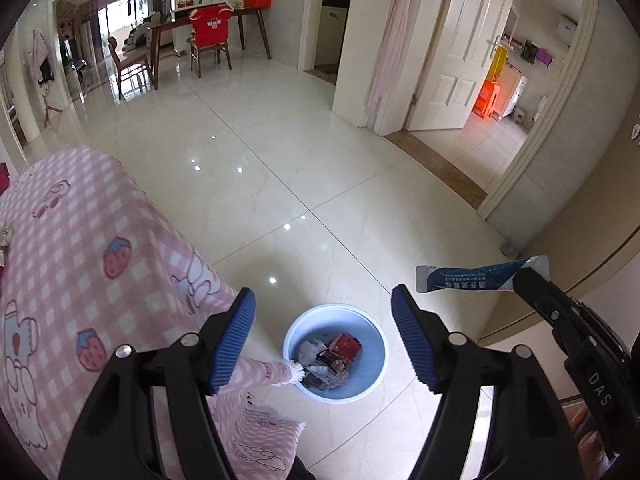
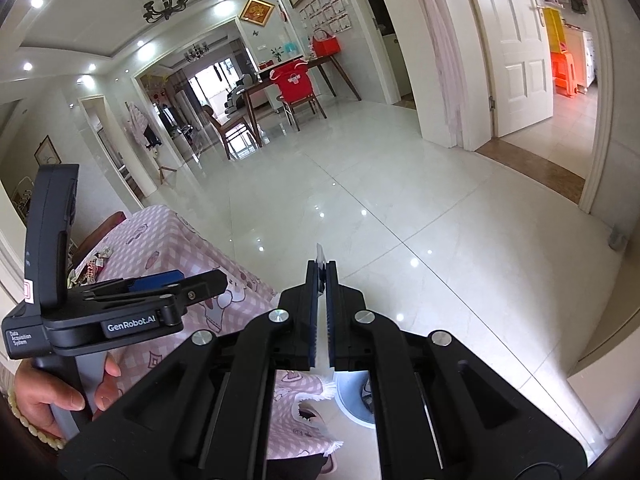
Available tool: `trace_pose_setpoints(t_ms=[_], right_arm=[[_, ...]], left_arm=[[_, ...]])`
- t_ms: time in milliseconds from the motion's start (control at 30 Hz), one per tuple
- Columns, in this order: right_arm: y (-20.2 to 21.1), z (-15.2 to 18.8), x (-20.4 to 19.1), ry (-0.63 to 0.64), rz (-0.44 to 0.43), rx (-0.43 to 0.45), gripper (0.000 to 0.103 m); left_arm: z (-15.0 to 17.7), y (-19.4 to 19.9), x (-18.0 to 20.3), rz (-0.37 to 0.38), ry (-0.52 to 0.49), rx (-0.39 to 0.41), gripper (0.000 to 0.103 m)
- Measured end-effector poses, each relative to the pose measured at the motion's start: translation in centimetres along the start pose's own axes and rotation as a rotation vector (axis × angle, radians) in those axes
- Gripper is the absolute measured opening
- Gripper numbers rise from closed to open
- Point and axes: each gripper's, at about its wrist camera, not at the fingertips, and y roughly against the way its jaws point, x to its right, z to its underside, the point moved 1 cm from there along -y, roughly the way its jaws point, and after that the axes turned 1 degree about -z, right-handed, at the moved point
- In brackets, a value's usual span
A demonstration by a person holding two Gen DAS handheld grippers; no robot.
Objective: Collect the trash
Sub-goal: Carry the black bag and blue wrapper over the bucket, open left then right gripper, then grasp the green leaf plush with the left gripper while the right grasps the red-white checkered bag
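Your left gripper (image 1: 323,336) is hanging directly over the blue bin (image 1: 372,372), its blue-padded fingers (image 1: 234,336) spread wide with nothing between them. Seen through the gap in the left wrist view, the bin is standing on the glossy tiled floor (image 1: 320,168), just beside the hanging edge of the pink checked tablecloth (image 1: 80,240); a fringed corner of that cloth is reaching the bin's rim. Inside the bin, a red packet (image 1: 345,345) is lying among crumpled papers and wrappers.

Your right gripper (image 2: 322,280) is clamping a blue-and-white sachet (image 1: 476,278) by one end. In the left wrist view the sachet is sticking out sideways from the right gripper's tip, held in the air above the floor and off to the right of the bin, not over it. In the right wrist view the pads are sitting almost together, and only a thin edge of the sachet (image 2: 320,258) is showing between and above them. Part of the bin's pale wall (image 2: 352,404) is showing below that gripper's frame.

Your left hand (image 2: 60,396) is gripping the left unit's handle at the lower left of the right wrist view. Some small wrappers (image 2: 94,266) are lying on the tablecloth behind it; what they are, you cannot tell.
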Motion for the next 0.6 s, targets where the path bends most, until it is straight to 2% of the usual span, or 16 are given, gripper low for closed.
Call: trace_pose_setpoints(t_ms=[133,200,233,267,300,333,600], right_arm=[[-0.8,-0.3,0.0,0.000,0.000,0.015,0.005],[-2.0,-0.3,0.1,-0.009,0.008,-0.012,0.008],[-2.6,-0.2,0.3,-0.027,0.022,-0.033,0.018],[-3.0,0.0,0.7,-0.043,0.037,-0.048,0.043],[-3.3,0.2,0.9,-0.046,0.040,-0.057,0.055],[-3.5,0.5,0.8,-0.042,0.043,-0.060,0.060],[-3.0,1.0,-0.7,-0.019,0.015,-0.072,0.060]], left_arm=[[-0.3,0.6,-0.5,-0.014,-0.003,0.015,0.070],[-0.3,0.8,-0.9,-0.020,-0.005,0.019,0.070],[-0.4,0.9,-1.1,-0.021,-0.005,0.019,0.070],[-0.4,1.0,-1.2,-0.018,-0.005,0.020,0.070],[-0.3,1.0,-1.4,-0.017,-0.006,0.020,0.070],[-0.3,1.0,-1.6,-0.016,-0.007,0.018,0.070],[1.2,3.1,-4.3,-0.026,0.000,0.036,0.070]])
